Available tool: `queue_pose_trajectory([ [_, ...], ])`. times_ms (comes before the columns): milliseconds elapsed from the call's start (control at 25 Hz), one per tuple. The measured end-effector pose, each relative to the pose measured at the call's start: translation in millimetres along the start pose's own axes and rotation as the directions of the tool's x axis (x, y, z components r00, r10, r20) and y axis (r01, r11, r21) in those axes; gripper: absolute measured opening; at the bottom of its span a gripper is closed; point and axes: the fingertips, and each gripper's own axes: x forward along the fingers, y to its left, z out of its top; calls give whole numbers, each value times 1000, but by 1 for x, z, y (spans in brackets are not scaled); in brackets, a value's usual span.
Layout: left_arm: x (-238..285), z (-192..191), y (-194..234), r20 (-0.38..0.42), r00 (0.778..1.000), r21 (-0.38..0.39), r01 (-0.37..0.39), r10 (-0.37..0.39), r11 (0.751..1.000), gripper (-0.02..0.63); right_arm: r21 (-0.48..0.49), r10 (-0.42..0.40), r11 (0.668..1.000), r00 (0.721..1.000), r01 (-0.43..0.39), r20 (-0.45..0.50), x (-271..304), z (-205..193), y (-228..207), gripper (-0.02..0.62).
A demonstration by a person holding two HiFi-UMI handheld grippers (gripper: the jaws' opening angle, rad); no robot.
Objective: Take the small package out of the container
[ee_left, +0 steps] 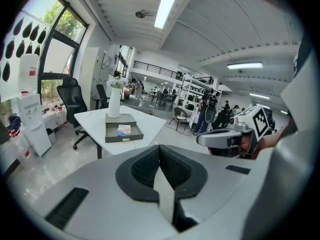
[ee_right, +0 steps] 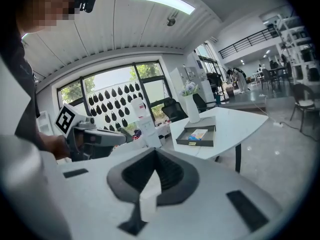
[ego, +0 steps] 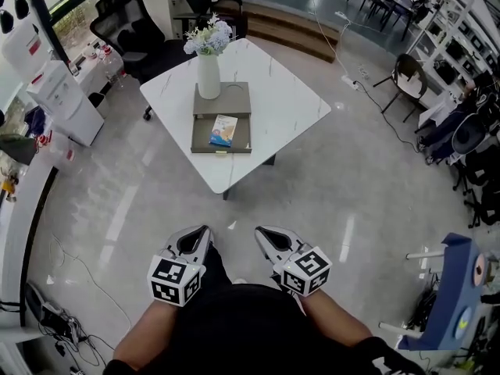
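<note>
The small package (ego: 223,130), blue, white and yellow, lies in the open drawer of a grey container (ego: 198,141) on a white marble table (ego: 289,108). It also shows as the package (ee_left: 123,130) in the left gripper view and the package (ee_right: 198,133) in the right gripper view. My left gripper (ego: 205,230) and right gripper (ego: 260,230) are held close to my body, well short of the table. The jaws of each are together with nothing between them. In its own view the left gripper (ee_left: 160,149) points toward the table, as does the right gripper (ee_right: 156,152).
A white vase of flowers (ego: 208,70) stands on top of the container, behind the drawer. Black office chairs (ego: 129,23) stand beyond the table, a water dispenser (ego: 62,100) at the left. Cables (ego: 74,268) lie on the glossy floor, and a blue stand (ego: 449,295) is at the right.
</note>
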Motion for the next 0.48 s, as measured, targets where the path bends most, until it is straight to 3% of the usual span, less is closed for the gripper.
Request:
queue_pose_trajectory([
  [480,71,85,98,5,998,30,64,-65,997,2,-13,-50,999,998,50,-31,102,71,-50,-3],
])
